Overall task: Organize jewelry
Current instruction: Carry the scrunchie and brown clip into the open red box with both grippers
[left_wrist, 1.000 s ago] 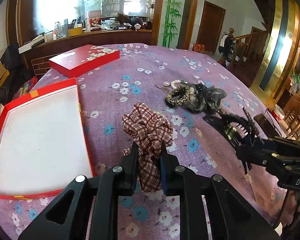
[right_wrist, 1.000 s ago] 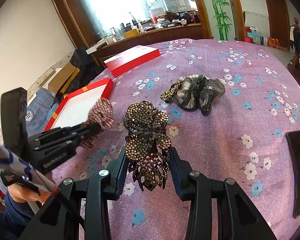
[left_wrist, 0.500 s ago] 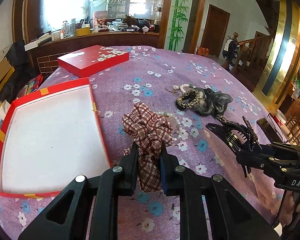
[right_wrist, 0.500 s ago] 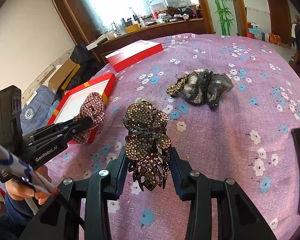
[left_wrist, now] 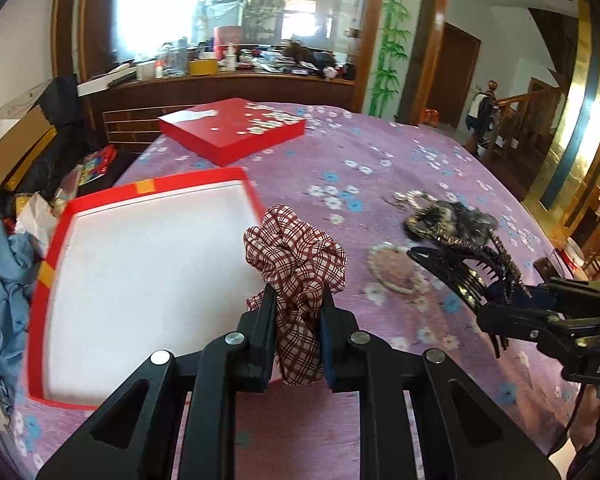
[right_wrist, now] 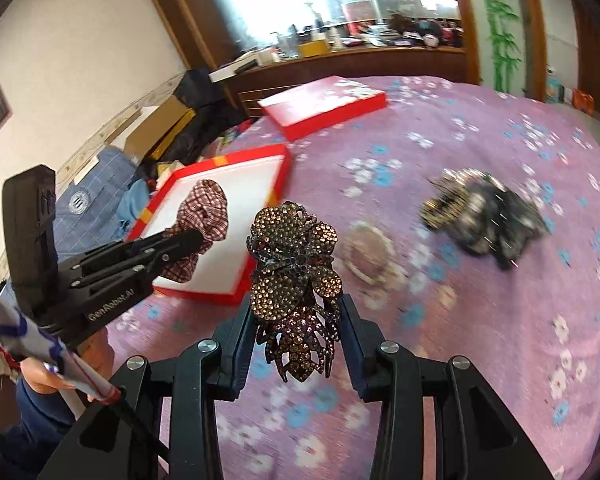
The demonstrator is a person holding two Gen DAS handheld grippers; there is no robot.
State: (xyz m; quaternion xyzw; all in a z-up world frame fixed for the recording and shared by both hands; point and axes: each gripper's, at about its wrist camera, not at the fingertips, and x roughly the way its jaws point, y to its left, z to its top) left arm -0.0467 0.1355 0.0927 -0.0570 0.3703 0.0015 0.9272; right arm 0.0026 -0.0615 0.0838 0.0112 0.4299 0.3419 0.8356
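My left gripper (left_wrist: 298, 306) is shut on a red-and-white plaid scrunchie (left_wrist: 296, 256), held above the near right edge of the open red box (left_wrist: 44, 280) with a white floor. My right gripper (right_wrist: 296, 316) is shut on a brown rhinestone hair claw (right_wrist: 294, 276), lifted over the purple flowered cloth. In the right wrist view the left gripper (right_wrist: 188, 240) with the scrunchie (right_wrist: 204, 208) hangs over the box (right_wrist: 276, 184). A pearl bracelet (right_wrist: 368, 256) and a dark pile of hair pieces (right_wrist: 484, 216) lie on the cloth.
The red box lid (left_wrist: 232, 132) lies at the far side of the table. A wooden counter with clutter stands behind it. Cardboard boxes and blue cloth (left_wrist: 0, 272) sit left of the table. A person's hand (right_wrist: 52, 372) grips the left tool.
Both grippers have moved left toward the open red box and risen a little, each keeping its item. The scrunchie now hangs over the box's edge.
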